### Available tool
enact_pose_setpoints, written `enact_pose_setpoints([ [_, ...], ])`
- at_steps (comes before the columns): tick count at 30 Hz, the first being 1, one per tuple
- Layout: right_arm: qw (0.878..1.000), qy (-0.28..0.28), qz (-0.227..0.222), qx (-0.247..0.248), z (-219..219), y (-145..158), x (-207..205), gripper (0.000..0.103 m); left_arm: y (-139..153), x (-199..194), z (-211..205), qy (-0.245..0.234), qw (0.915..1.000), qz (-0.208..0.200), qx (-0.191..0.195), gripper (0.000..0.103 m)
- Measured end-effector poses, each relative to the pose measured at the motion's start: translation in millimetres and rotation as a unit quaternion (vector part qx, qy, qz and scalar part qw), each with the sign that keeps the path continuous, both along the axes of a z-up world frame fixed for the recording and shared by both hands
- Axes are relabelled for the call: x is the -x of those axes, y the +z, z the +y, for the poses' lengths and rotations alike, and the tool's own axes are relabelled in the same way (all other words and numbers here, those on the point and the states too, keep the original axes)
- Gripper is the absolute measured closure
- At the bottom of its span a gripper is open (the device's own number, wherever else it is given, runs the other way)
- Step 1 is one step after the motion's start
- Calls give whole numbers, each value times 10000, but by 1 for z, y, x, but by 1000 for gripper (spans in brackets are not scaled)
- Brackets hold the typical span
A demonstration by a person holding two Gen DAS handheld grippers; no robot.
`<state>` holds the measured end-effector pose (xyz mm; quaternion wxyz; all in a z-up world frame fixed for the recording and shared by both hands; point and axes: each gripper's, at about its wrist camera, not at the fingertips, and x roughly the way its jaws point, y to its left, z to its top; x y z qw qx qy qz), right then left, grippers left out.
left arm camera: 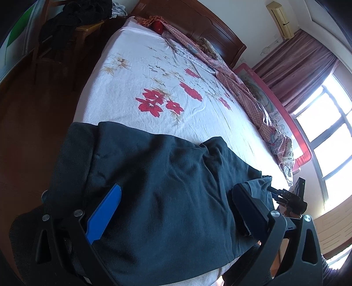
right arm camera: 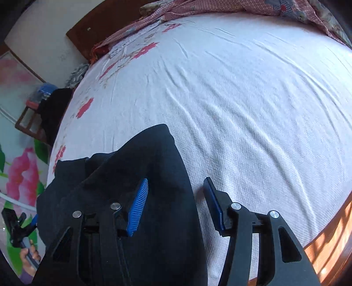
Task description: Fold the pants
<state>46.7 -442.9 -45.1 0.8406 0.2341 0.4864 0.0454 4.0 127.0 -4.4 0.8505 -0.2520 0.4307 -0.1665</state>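
The wide bed with its white, red-flowered sheet (left arm camera: pixel 154 72) is carrying the dark navy knit pants (left arm camera: pixel 158 187) at its near edge, seemingly lying doubled but unfinished. Both the left gripper (left arm camera: pixel 176 211) and right gripper (right arm camera: pixel 176 204) are hovering, fingers apart, gripping nothing.

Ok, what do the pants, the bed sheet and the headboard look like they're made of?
Pants: dark soft knit, probably fleece or jersey; matte, loose rounded folds.
Bed sheet: white woven cotton-like cloth with a fine raised texture, red flower print, small creases.
Headboard: reddish-brown wood, smooth and slightly glossy, likely varnished.
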Motion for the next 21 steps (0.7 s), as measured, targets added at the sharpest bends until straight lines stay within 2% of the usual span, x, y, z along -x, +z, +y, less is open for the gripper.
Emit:
enact_pose_setpoints([
  [1, 9999, -15, -101, -125, 1, -3, 4, 55, 1, 0, -2, -17, 10000, 1, -12, 2],
  [2, 9996, -4, -178, -199, 3, -3, 5, 71, 2, -1, -4, -39, 10000, 18, -34, 2],
  [3, 9994, 42, -213, -271, 7, -1, 7, 80, 2, -1, -5, -58, 10000, 36, -62, 2],
  [4, 9997, 6, -236, -26, 15, 5, 10, 85, 3, -2, -6, -75, 9999, 43, -83, 2],
  [7, 9954, 11, -437, 858, 41, 40, 20, 88, 5, -5, -7, -68, 9999, 50, -96, 2],
  [9, 9841, -99, -644, 1654, 59, 63, 33, 89, 7, -7, -8, -60, 9999, 66, -79, 2],
  [11, 9747, -424, -595, 2113, 58, 63, 40, 89, 10, -7, -8, -58, 10000, 20, -53, 2],
  [12, 9718, -610, -381, 2246, 51, 50, 37, 90, 12, -7, -9, -73, 10000, -4, -34, 2],
  [13, 9738, -876, -118, 2097, 37, 30, 33, 90, 12, -7, -10, -94, 10000, -14, -19, 2],
  [14, 9807, -1207, 80, 1536, 13, 7, 35, 90, 12, -7, -11, -117, 9999, -8, -11, 2],
  [15, 9851, -1517, -107, 801, -8, -5, 41, 81, 13, -7, -11, -133, 9999, -7, -9, 2],
  [16, 9834, -1760, -266, 359, -23, -9, 46, 72, 12, -6, -12, -135, 9999, -10, -11, 2],
  [17, 9817, -1872, -310, 155, -32, -7, 52, 68, 12, -6, -12, -132, 9999, 3, -16, 2],
  [19, 9755, -2056, -327, 710, -32, 14, 59, 66, 13, -3, -10, -110, 9999, -16, 5, 2],
  [21, 9704, -2172, -801, 688, -29, 42, 72, 66, 13, 0, -7, -68, 10000, -21, -3, 2],
])
